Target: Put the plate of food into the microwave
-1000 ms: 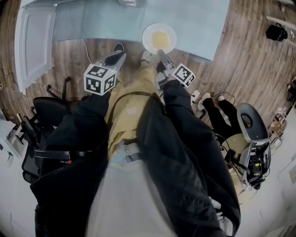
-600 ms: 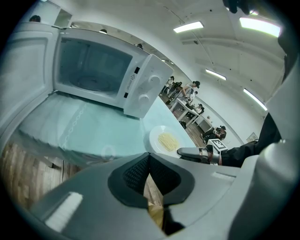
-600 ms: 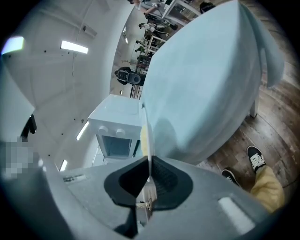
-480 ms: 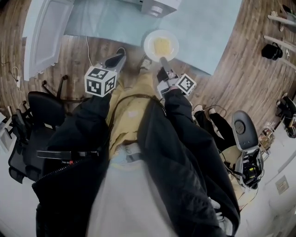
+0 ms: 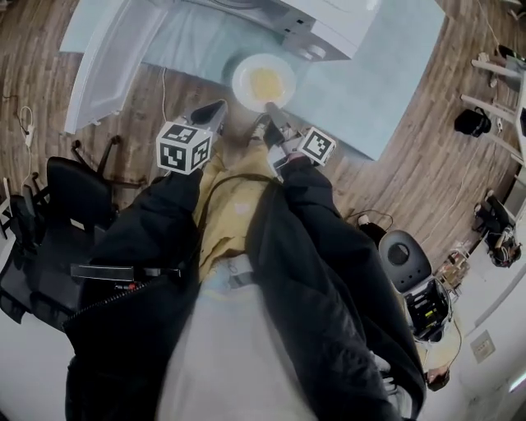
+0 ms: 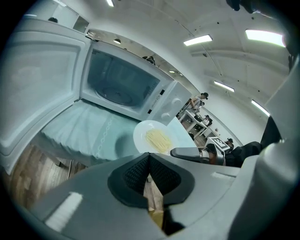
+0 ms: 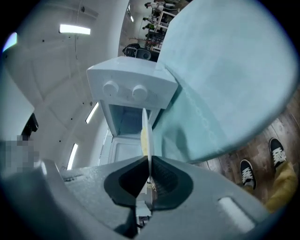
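While my right hand-held gripper [image 5: 270, 110] is pinching the rim of the plate of food [image 5: 261, 80] over the counter [image 5: 374, 90] before the open microwave [image 5: 325, 29], my left hand-held gripper [image 5: 217, 110] is hanging pressed together, empty.

My white plate [image 5: 243, 92] carries yellow food [image 5: 268, 82]; the microwave [image 5: 329, 25] is white, bench [image 5: 386, 74] pale teal, floor [image 5: 427, 189] brown wood-grain.

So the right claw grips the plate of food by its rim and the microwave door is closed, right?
No: the microwave door stands open, as the left gripper view shows. The right claw does grip the plate of food by its rim.
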Demonstrator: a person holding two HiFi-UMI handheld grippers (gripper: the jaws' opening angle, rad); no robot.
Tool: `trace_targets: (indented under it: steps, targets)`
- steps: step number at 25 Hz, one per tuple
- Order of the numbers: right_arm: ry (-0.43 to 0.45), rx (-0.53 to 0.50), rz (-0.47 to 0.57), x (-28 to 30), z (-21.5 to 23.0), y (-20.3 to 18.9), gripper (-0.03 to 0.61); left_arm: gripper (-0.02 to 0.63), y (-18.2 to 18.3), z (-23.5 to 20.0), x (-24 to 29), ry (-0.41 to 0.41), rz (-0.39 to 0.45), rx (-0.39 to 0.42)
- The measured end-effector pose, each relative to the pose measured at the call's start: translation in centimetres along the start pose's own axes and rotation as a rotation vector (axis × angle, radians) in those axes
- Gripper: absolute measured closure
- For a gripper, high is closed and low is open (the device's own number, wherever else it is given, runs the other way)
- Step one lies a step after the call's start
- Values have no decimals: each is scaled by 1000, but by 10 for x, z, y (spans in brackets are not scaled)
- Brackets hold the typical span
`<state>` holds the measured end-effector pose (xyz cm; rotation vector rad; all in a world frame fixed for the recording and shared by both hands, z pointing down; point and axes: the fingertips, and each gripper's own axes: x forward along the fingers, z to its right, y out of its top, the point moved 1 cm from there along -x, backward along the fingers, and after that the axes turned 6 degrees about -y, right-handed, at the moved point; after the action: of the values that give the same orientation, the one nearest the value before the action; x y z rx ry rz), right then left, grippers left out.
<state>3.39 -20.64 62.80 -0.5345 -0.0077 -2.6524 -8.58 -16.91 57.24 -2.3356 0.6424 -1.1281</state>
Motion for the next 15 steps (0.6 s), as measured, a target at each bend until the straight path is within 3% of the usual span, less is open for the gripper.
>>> trace_targets:
  steps: [8,15]
  targets:
    - [34,3,-23,67,-39,2,571,618,32,-41,-15,35,54,-35]
    - [39,44,-6,111,-57,12,571,618,68,-81,-19,101,91,-20]
